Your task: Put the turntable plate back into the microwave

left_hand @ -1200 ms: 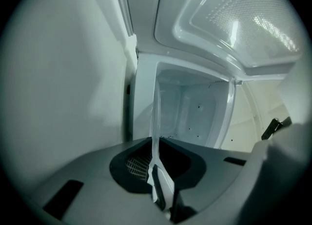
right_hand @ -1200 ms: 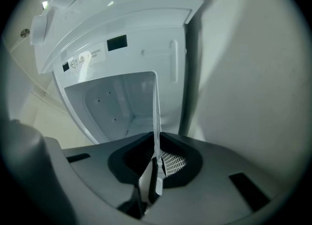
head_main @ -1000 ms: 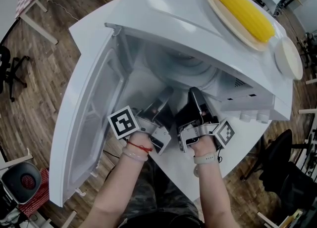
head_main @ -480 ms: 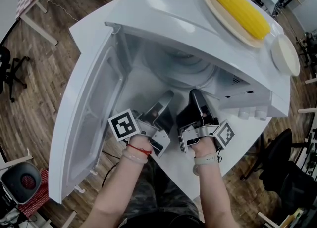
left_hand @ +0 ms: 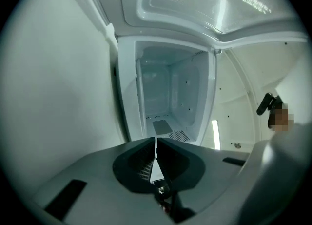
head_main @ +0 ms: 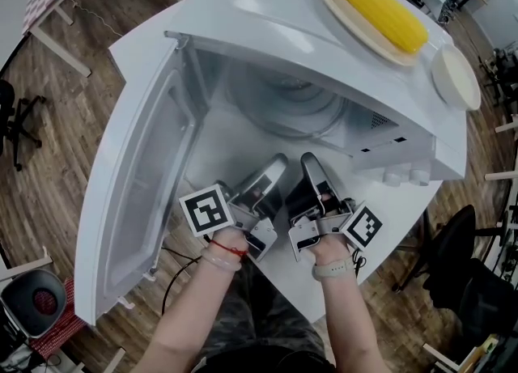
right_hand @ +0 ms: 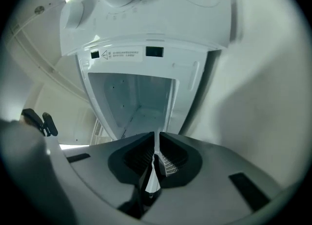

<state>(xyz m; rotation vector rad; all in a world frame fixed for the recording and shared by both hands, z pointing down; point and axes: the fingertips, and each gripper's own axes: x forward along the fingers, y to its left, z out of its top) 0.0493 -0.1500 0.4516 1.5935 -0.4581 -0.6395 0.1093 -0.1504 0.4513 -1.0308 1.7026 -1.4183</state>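
Note:
The glass turntable plate (head_main: 285,104) lies round and flat inside the white microwave (head_main: 267,7), partly hidden under the top edge of its opening. My left gripper (head_main: 278,162) and right gripper (head_main: 307,158) sit side by side on the table just in front of the opening, tips pointing in. Both are shut with nothing between the jaws. In the left gripper view my left gripper (left_hand: 156,142) faces the pale cavity (left_hand: 168,97). The right gripper (right_hand: 157,136) faces the same cavity (right_hand: 136,97) from below the control panel (right_hand: 126,4).
The microwave door (head_main: 137,193) hangs wide open on the left. On the microwave's top rest a plate with a yellow corn cob (head_main: 377,7) and a small white dish (head_main: 452,77). The white table (head_main: 356,262) ends close by me; chairs (head_main: 473,282) stand on the wood floor.
Both grippers have drawn back slightly from the microwave opening toward me and stayed shut. The head view has shifted a little.

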